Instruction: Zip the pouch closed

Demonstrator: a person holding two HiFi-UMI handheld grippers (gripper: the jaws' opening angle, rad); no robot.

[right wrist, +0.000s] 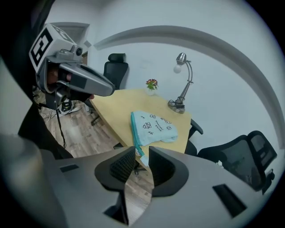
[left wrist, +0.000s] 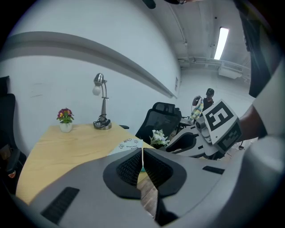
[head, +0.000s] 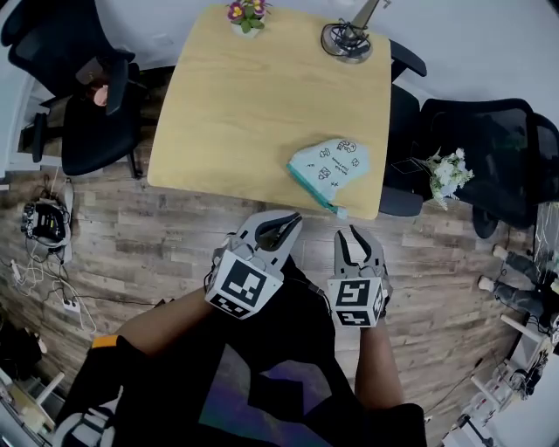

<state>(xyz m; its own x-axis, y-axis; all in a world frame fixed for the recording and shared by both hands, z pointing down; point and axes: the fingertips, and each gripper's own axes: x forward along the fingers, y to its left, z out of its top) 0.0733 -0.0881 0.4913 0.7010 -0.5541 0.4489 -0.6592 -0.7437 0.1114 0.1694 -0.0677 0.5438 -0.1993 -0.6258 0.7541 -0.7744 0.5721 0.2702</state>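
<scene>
A pale teal pouch (head: 329, 168) with small printed drawings lies at the near right corner of the light wooden table (head: 236, 113). Its teal zipper edge runs along the side nearest me. Both grippers hang over the floor, short of the table's near edge and apart from the pouch. My left gripper (head: 285, 223) is shut with nothing in it. My right gripper (head: 351, 234) stands open, empty. In the right gripper view the pouch (right wrist: 154, 127) lies beyond the parted pads (right wrist: 161, 165). In the left gripper view only a corner of the pouch (left wrist: 129, 143) shows above the closed pads (left wrist: 132, 168).
A desk lamp (head: 348, 39) and a small flower pot (head: 246, 16) stand at the table's far edge. Black office chairs flank the table at left (head: 96, 109) and right (head: 489, 148). White flowers (head: 447, 170) sit beside the right chair. Cables (head: 44, 223) lie on the wood floor.
</scene>
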